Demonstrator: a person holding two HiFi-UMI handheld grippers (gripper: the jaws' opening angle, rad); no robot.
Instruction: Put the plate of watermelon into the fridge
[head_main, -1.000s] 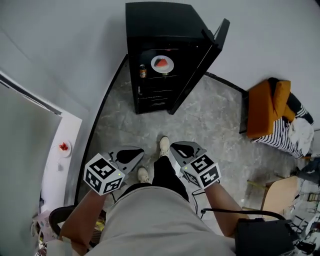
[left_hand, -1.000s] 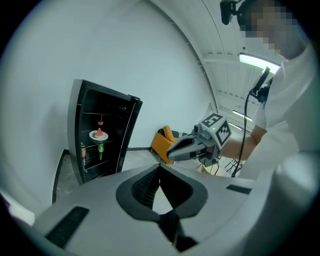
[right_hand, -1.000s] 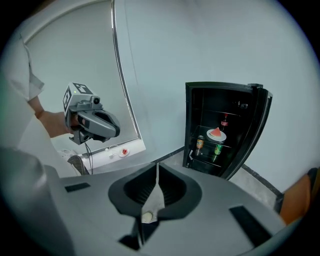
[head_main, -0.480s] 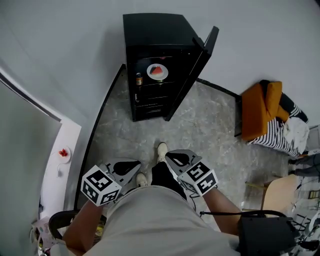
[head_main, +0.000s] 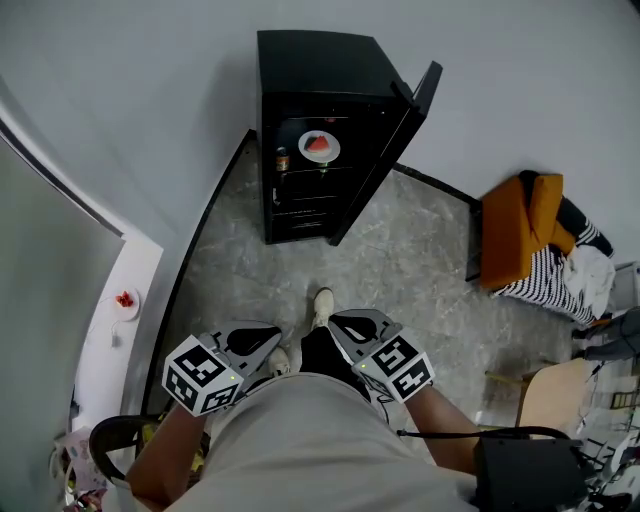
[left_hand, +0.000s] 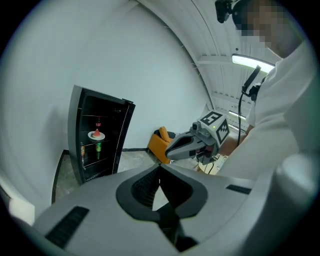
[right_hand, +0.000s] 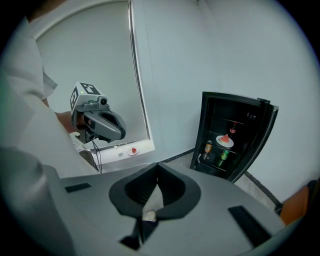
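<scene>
The white plate of watermelon (head_main: 319, 147) rests on an upper shelf inside the black fridge (head_main: 315, 65), whose door (head_main: 400, 140) stands open to the right. The plate also shows in the left gripper view (left_hand: 96, 134) and the right gripper view (right_hand: 225, 140). Both grippers are held close to my body, far from the fridge. My left gripper (head_main: 272, 332) is shut and empty. My right gripper (head_main: 337, 319) has its jaws together with nothing between them.
A can (head_main: 283, 158) and a green bottle (head_main: 322, 170) stand in the fridge below the plate. An orange seat with striped cloth (head_main: 525, 225) sits at the right. A white sill (head_main: 125, 330) at the left carries a small dish. A black bag (head_main: 525, 470) lies at the lower right.
The fridge looks a little smaller and farther off as I have stepped back. Both grippers have drawn slightly lower, toward my body. The plate stays on its shelf.
</scene>
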